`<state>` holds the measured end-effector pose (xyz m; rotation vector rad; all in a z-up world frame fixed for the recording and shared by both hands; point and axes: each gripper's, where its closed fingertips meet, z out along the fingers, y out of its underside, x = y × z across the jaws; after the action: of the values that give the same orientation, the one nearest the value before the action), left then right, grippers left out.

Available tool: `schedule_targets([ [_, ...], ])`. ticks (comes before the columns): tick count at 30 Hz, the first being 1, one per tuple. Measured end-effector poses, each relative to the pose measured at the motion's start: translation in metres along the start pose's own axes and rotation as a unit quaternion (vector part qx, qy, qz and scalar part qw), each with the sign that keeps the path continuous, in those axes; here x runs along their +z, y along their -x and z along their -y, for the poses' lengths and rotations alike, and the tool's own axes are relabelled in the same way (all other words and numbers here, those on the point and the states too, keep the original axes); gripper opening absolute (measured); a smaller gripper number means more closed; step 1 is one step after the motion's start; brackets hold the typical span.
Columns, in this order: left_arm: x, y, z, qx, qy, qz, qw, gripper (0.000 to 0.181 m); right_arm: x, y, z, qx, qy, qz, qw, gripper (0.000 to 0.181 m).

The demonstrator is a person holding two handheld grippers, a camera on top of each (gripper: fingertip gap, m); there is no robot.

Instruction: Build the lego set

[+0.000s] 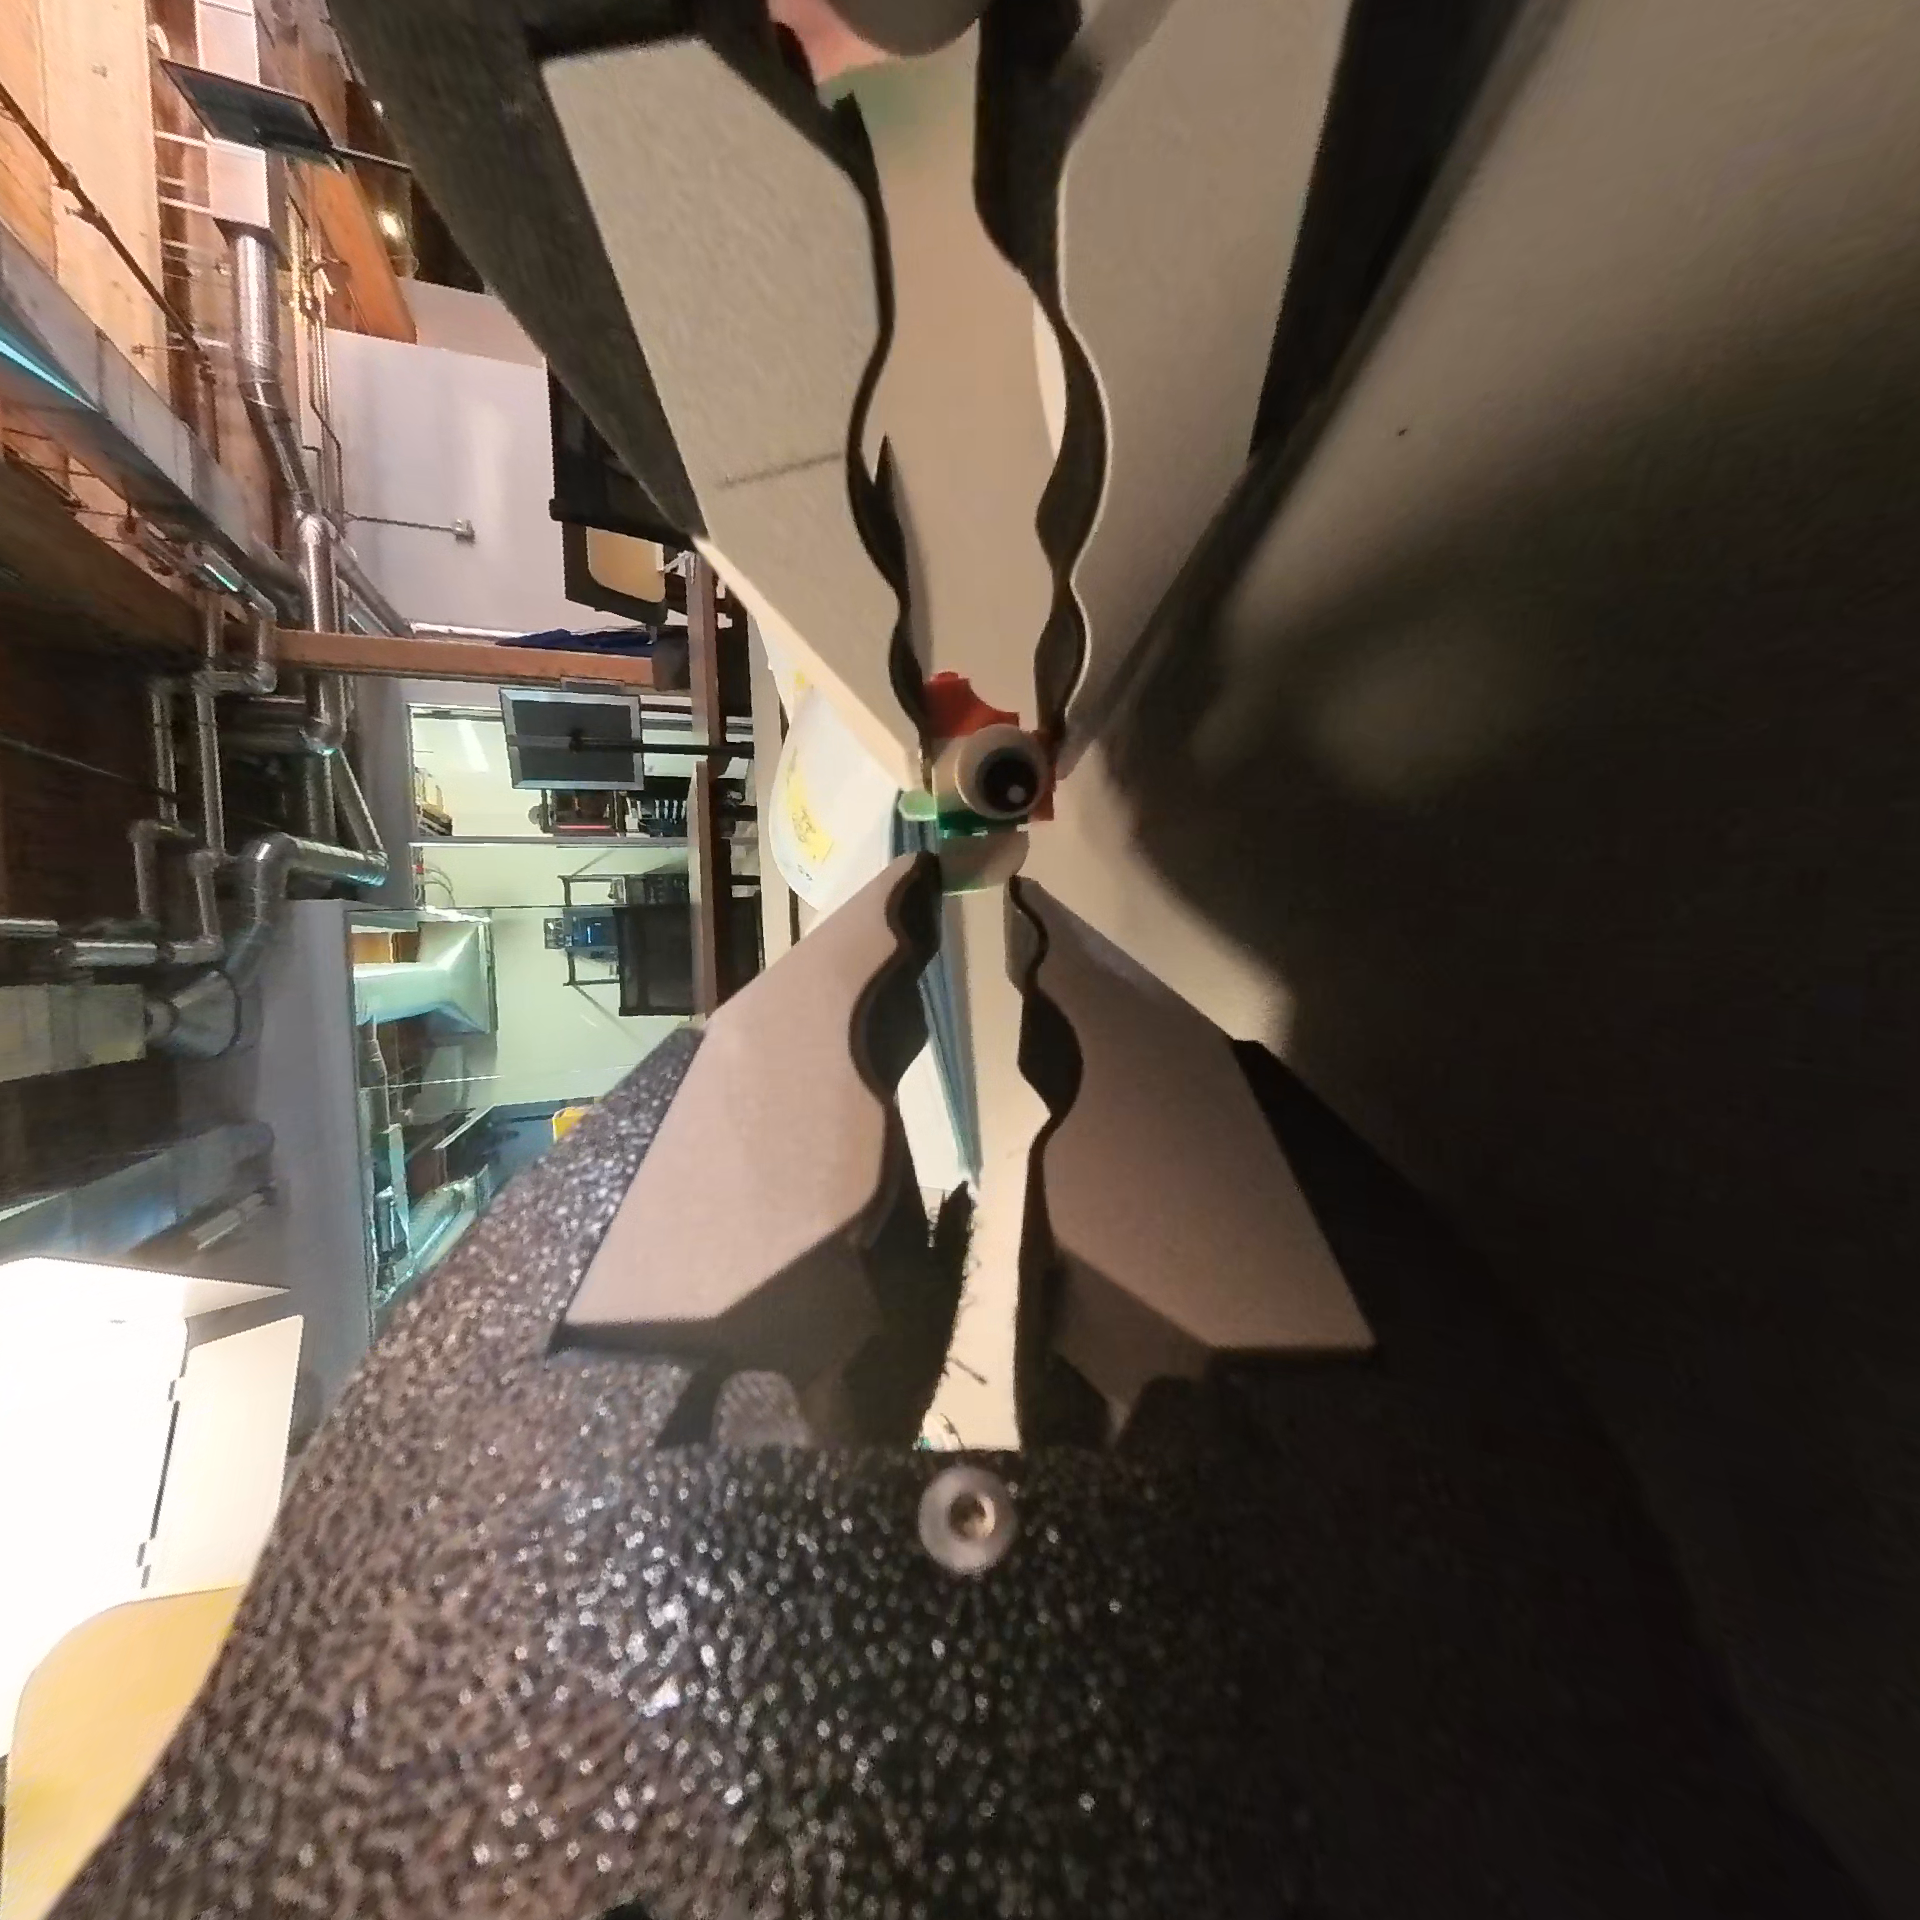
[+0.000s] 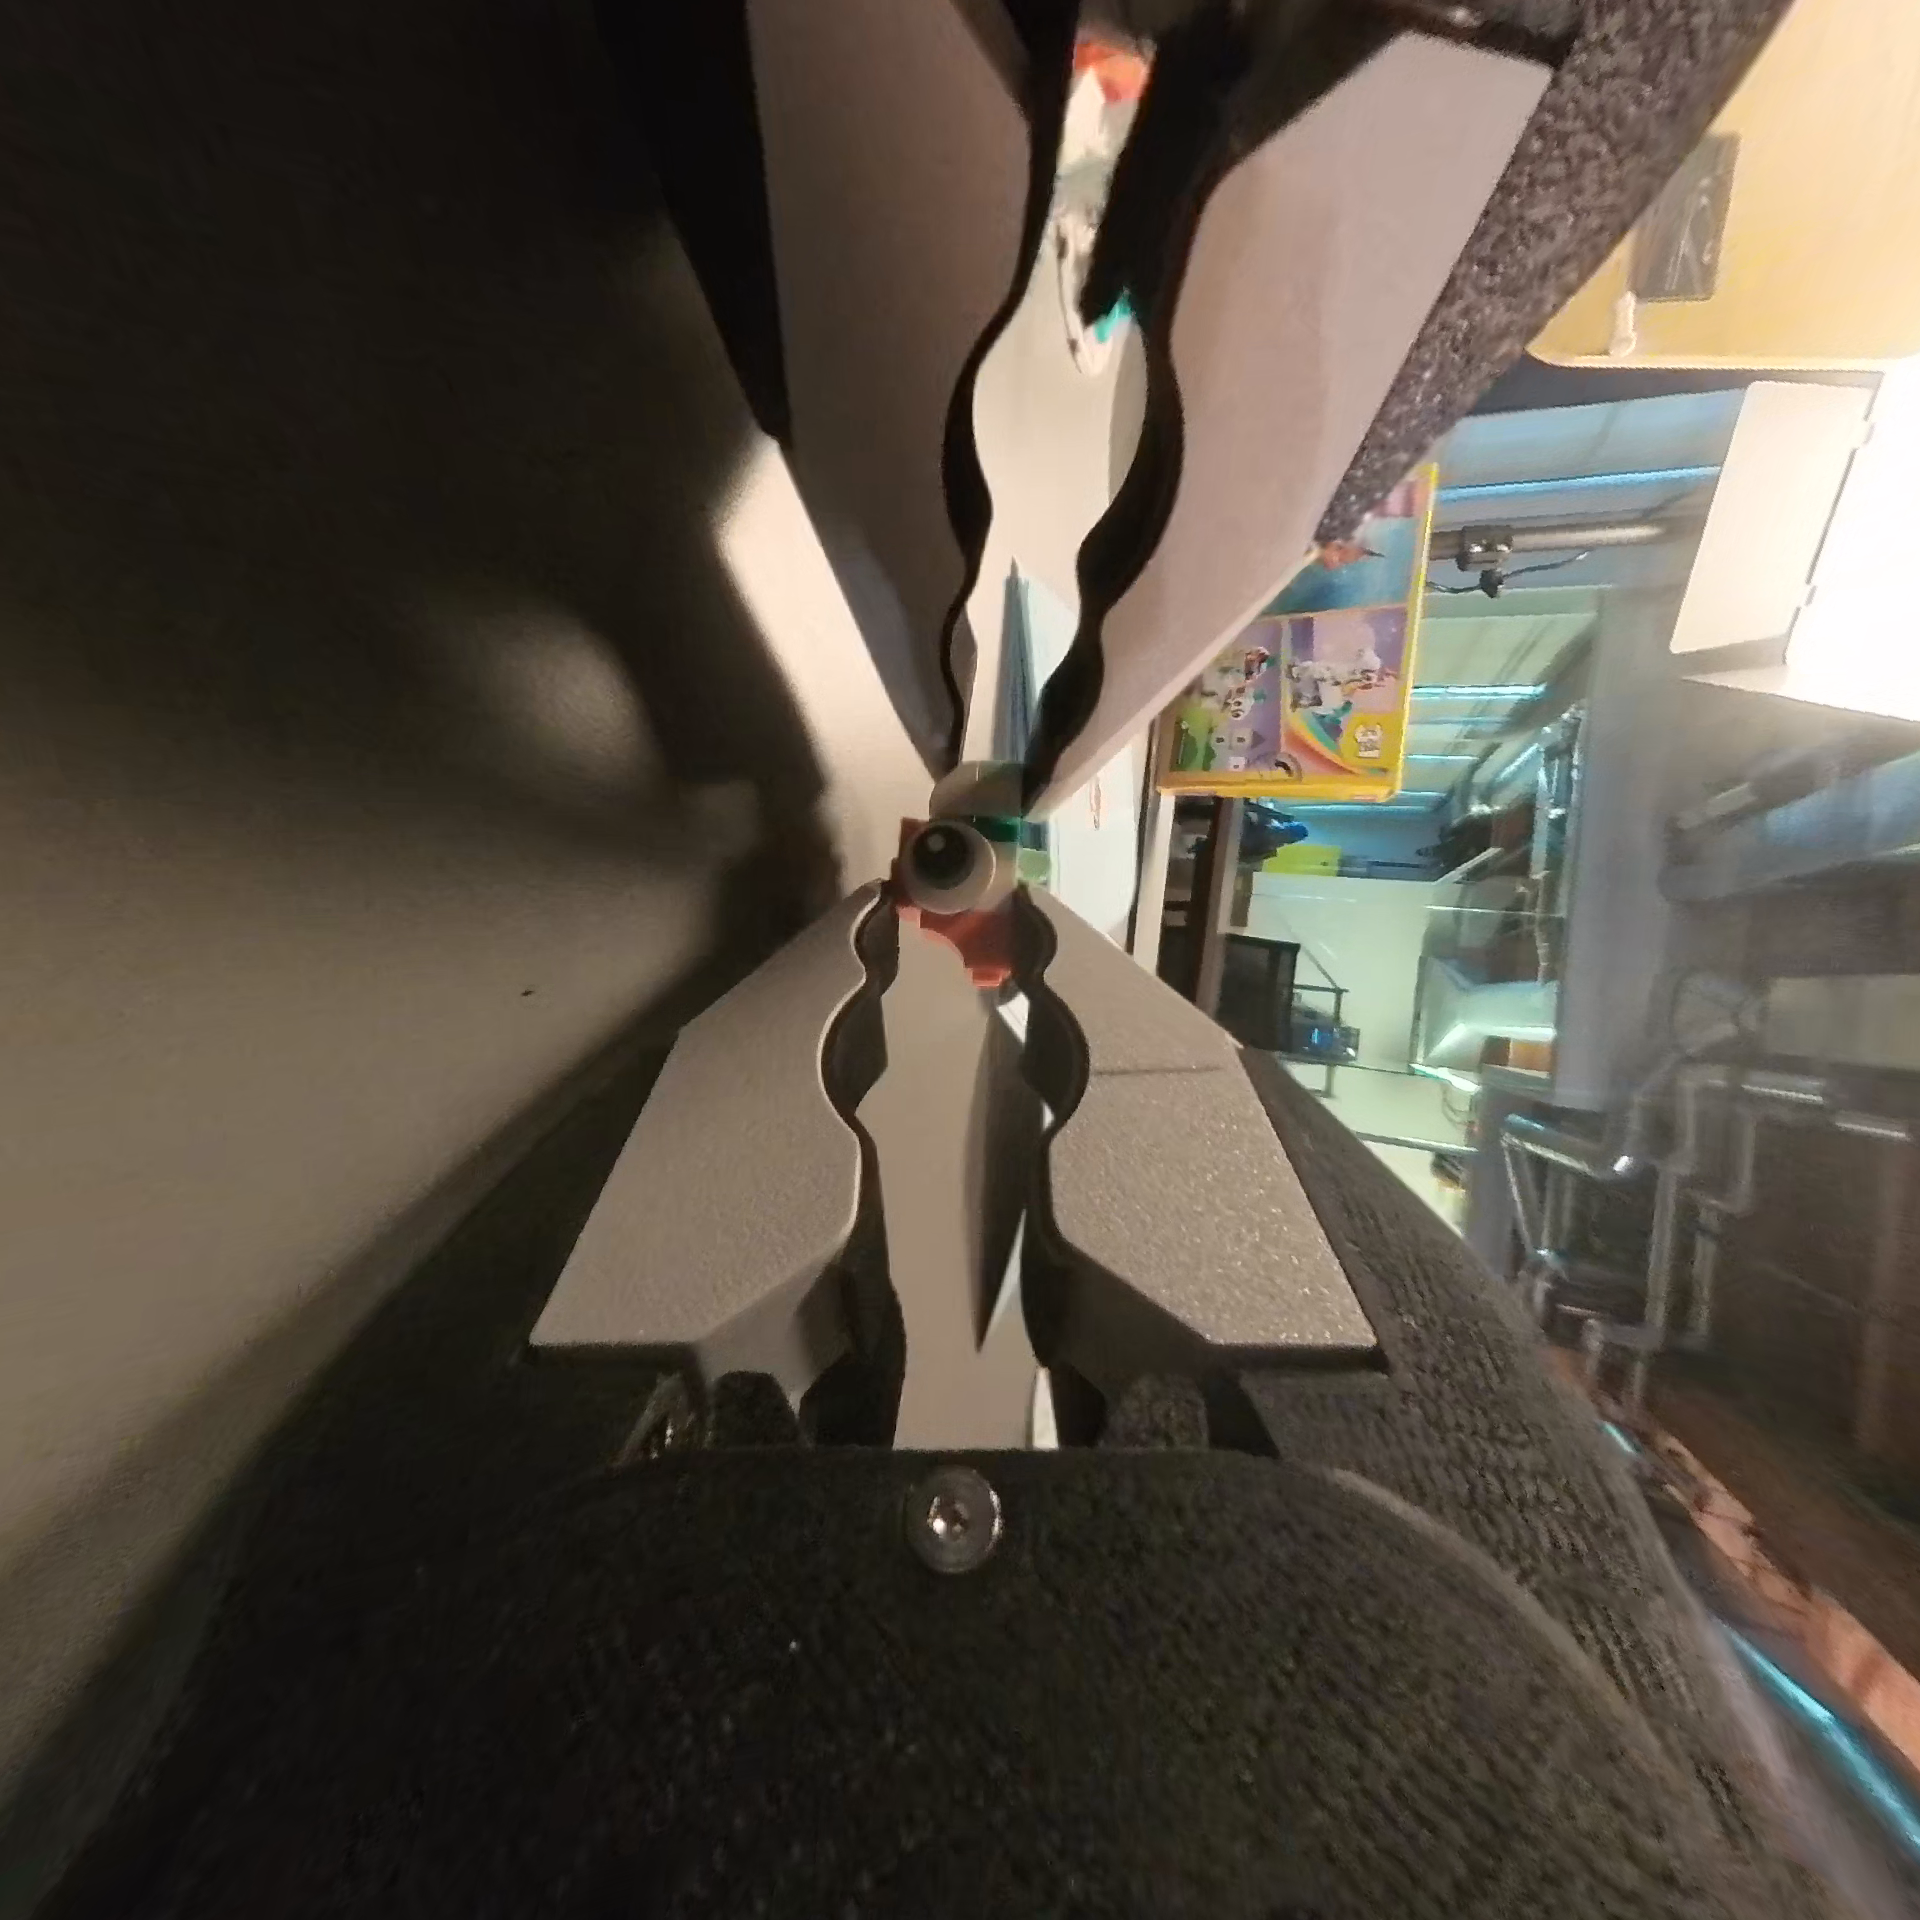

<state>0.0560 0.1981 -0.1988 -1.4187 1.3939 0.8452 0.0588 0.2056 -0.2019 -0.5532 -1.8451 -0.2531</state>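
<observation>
A small lego assembly hangs between both grippers just above the table: a red piece [image 1: 966,704], a round eye piece [image 1: 1003,777] and a white and green piece [image 1: 971,868]. My left gripper [image 1: 968,875] is shut on the white and green end. My right gripper [image 1: 985,722] comes in from the opposite side, tip to tip, and is shut on the red end. In the right wrist view, my right gripper [image 2: 951,906] pinches the red piece [image 2: 971,940], the eye [image 2: 948,857] faces the camera, and my left gripper [image 2: 997,774] holds the white piece [image 2: 964,792].
The pale table [image 2: 312,935] lies close beside both grippers, in shadow. A colourful lego box [image 2: 1294,655] stands on it beyond the grippers. A clear bag with yellow in it [image 1: 810,805] lies behind the assembly. Loose parts [image 2: 1091,208] show blurred farther off. Less than 4 cm separates the two grippers' tips.
</observation>
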Motion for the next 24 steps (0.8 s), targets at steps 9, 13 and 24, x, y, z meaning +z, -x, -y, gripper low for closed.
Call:
schedule_targets([
  [9,-0.0001,-0.0010,-0.0012,0.002,0.004,-0.002,1.000,0.010,0.0013,0.0009,0.0004,-0.009,0.015,0.002,1.000,0.019],
  [13,-0.0015,0.0004,-0.0002,-0.005,-0.006,-0.001,1.000,0.010,0.0001,-0.0004,0.0012,-0.006,0.006,-0.001,1.000,0.019],
  [24,-0.0061,-0.0001,0.0014,-0.010,-0.055,0.000,0.998,0.009,-0.0029,0.0003,0.0052,-0.004,-0.025,-0.008,1.000,0.019],
])
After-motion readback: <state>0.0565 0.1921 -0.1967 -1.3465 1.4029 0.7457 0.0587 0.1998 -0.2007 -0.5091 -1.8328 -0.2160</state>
